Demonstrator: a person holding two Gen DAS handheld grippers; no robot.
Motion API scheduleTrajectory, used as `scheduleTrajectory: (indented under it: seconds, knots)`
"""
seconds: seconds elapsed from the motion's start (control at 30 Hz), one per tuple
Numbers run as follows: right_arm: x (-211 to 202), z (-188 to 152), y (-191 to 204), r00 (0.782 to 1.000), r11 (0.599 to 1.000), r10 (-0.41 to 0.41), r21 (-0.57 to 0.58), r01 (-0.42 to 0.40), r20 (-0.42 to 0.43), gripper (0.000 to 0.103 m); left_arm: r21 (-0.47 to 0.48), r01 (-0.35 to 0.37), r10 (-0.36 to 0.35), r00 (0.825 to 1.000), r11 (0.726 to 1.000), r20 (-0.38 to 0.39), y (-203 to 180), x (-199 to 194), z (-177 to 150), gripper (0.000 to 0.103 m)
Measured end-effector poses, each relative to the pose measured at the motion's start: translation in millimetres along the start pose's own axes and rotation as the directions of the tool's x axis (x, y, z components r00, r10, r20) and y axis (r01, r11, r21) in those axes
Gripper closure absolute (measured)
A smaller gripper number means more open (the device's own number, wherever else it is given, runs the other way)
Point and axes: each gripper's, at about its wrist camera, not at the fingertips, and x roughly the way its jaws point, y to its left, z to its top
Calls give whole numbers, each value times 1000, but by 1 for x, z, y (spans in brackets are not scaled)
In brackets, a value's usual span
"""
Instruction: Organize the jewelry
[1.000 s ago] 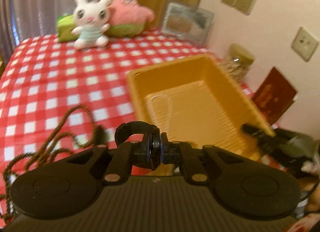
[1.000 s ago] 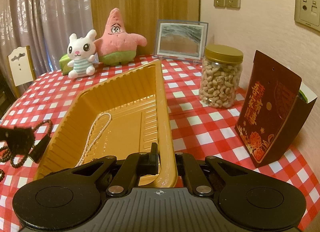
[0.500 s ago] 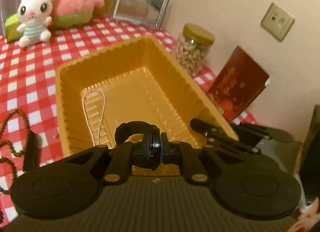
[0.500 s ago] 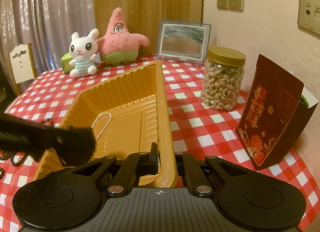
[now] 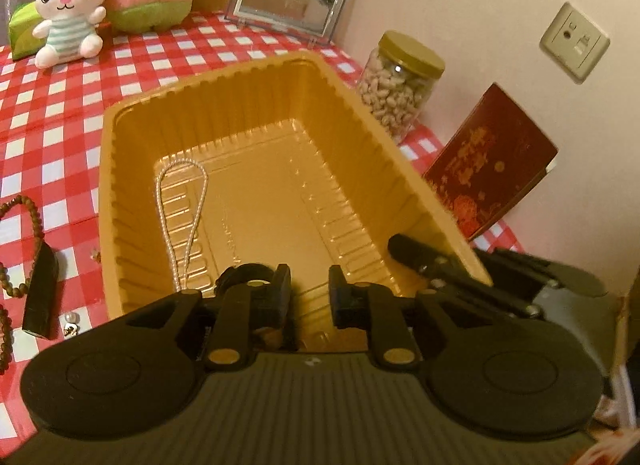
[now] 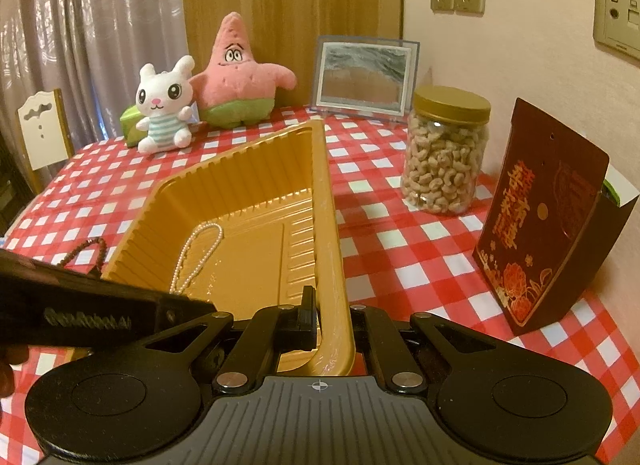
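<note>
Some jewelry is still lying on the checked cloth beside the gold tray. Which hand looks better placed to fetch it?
Probably the left. The right hand-held gripper is clamped on the tray rim, steadying it. The left hand-held gripper is opening with nothing between its jaws, and the brown beads lie on its side of the tray.

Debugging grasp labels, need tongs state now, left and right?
Left tongs: opening above the gold tray, nothing visible between the pads.
Right tongs: closed on the tray's near wall.
</note>
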Motion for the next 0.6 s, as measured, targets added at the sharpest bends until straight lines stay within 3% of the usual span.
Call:
scheduleTrajectory:
  seconds: [0.33, 0.47, 0.6]
  knots:
    - [0, 1, 0, 1000, 1000, 3, 1, -3, 2, 99, -63, -27, 35, 991, 998, 130, 24, -54, 6, 77]
    - [0, 1, 0, 1000, 1000, 5, -1, -5, 2, 99, -136, -120, 142, 975, 983, 169, 63, -85, -2, 77]
    - [0, 1, 0, 1000, 1000, 4, -2, -4, 2, 99, -203, -233, 268, 949, 951, 167, 105, -111, -14, 77]
